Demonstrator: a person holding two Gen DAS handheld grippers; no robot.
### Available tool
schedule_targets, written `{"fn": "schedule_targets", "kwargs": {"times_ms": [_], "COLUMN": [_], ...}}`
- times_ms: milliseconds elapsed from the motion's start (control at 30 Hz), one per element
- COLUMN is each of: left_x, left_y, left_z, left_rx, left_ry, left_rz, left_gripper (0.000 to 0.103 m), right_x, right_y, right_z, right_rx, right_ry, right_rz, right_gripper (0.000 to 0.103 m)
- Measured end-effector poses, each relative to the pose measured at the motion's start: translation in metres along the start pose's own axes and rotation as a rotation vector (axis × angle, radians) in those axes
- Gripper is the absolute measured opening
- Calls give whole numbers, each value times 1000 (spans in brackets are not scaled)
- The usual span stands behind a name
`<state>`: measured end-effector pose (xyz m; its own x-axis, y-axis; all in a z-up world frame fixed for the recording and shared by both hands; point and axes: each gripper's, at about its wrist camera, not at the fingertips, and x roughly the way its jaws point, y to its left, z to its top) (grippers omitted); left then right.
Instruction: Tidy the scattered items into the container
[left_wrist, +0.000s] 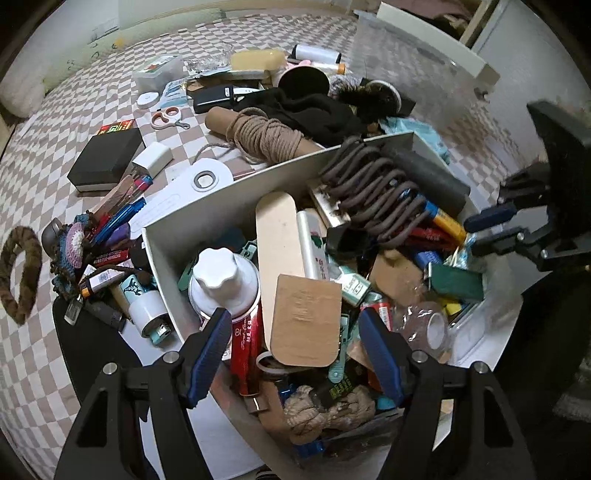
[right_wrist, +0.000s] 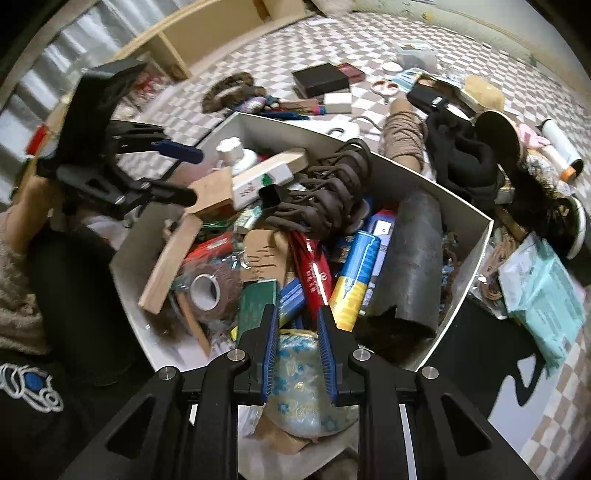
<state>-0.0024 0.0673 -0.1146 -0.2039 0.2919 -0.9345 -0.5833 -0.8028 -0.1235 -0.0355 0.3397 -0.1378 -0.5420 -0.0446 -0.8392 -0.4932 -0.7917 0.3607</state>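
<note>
My left tool (left_wrist: 291, 350) hangs over box (left_wrist: 236, 184) at frame centre, jaws apart, nothing between: load dropped, I judge. My right tool (right_wrist: 297, 347) clamps blue-flowered packet (right_wrist: 303, 384) at lower centre, over box rim, ready to drop. Scissors (left_wrist: 166, 118), upper left, wait on bed.

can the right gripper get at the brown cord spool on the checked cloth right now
Probably not yet: the right gripper is shut on a blue-flowered packet, and the full white container lies between it and the brown cord spool.
</note>
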Motion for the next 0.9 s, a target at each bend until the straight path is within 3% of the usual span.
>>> {"fn": "schedule_targets", "kwargs": {"times_ms": [67,267,567,633,667,700,900], "left_x": [0,-7,-5,-6,-8,-10,-31], "left_y": [-1,0,12,12,12,11,8], "left_z": [1,4,13,14,15,16,24], "left_rx": [11,18,-41,-42,-42,-41,-56], "left_ry": [-7,-75,-89,-92,-94,-102,-195], "left_rz": [18,51,71,76,75,73,150], "left_gripper": [83,103,103,103,103,103,103], "right_x": [1,6,12,12,10,9,-4], "right_y": [4,18,21,21,21,22,27], "right_z": [3,11,18,19,20,21,26], "right_rx": [-6,-44,-52,-51,-49,-51,-69], "right_ry": [3,19,40,36,27,14,-57], "right_rz": [-1,-22,-75,-112,-136,-157,-164], "right_gripper": [23,23,24,49,79,91,94]}}
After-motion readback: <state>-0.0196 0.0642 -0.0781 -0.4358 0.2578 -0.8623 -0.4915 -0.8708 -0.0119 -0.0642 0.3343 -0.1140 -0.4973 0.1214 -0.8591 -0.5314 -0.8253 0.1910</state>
